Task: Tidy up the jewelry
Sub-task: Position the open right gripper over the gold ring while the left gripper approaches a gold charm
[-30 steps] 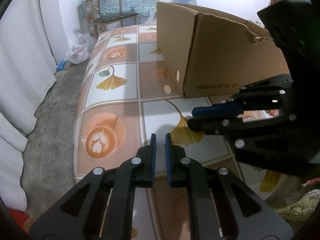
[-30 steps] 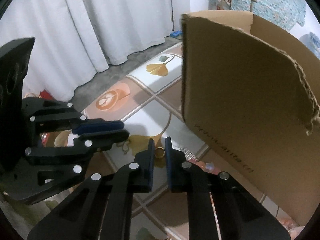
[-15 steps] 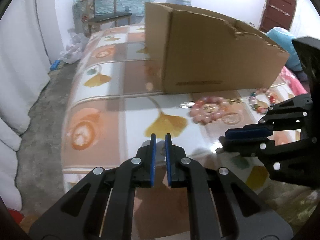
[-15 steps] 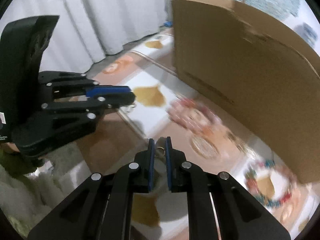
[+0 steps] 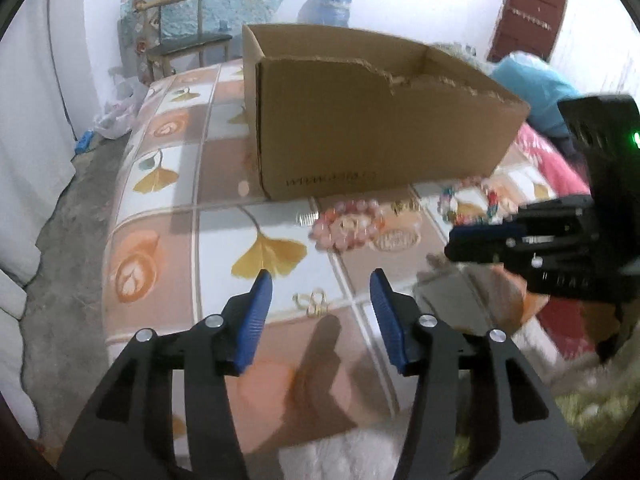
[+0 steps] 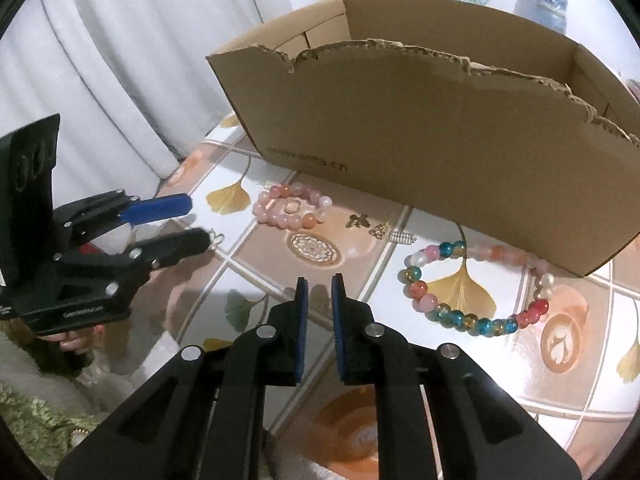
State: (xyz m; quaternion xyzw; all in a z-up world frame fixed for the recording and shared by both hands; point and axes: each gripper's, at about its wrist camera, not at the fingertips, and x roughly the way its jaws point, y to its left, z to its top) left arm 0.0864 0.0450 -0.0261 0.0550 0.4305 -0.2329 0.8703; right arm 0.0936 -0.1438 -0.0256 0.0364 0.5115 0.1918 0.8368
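Note:
My left gripper (image 5: 320, 280) is opening, its blue pads wide apart over a small gold clover charm (image 5: 314, 302) that lies loose on the patterned table (image 5: 160, 240). In the right wrist view the left gripper (image 6: 194, 220) hovers by that charm (image 6: 216, 238). My right gripper (image 6: 320, 284) is opening with a narrow gap, and I see nothing between its pads. A pink bead bracelet (image 6: 288, 208), gold butterfly charms (image 6: 358, 220), a silver clasp (image 6: 402, 237) and a multi-colour bead bracelet (image 6: 460, 292) lie in front of the open cardboard box (image 6: 440, 128). The left wrist view shows the right gripper (image 5: 450, 245) low at the right.
White curtains (image 6: 120, 60) hang left of the table, whose left edge drops to a grey floor (image 5: 60, 220). A wooden chair (image 5: 184, 40) and a water bottle (image 5: 330, 0) stand behind the box (image 5: 380, 128). A person's hand (image 6: 76, 340) holds the left gripper.
My left gripper's jaws went from shut to wide apart, and the small charm now lies on the table. My right gripper swung right along the box; the gold ring between its pads is gone from view.

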